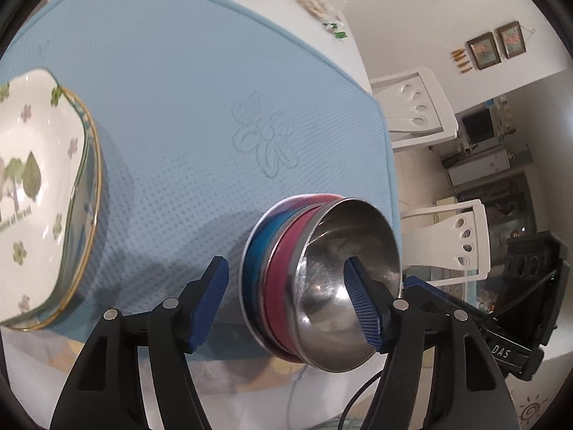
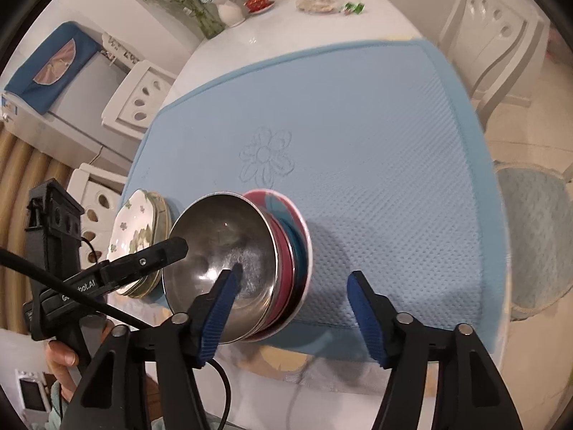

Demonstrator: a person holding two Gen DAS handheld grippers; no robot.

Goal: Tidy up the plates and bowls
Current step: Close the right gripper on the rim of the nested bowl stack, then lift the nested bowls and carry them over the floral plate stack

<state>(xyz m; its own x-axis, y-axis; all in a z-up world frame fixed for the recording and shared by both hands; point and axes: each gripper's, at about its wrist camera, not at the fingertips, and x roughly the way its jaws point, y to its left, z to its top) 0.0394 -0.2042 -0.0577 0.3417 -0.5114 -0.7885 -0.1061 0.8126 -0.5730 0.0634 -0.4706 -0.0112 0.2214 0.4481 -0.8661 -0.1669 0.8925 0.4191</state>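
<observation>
Both grippers released at the bowl stack.

I had left gripper (image 1: 286,301) and right gripper (image 2: 293,308) unclenched astride the steel bowl's (image 1: 352,276) rim; lifting carelessly could topple it.

Bowl stack (image 1: 322,279) and plate pile (image 1: 43,193) sit apart on mat (image 1: 200,82).

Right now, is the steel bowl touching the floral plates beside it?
Apart. The left wrist view shows bare blue mat between the steel bowl and the floral plates; in the right wrist view they overlap.
</observation>
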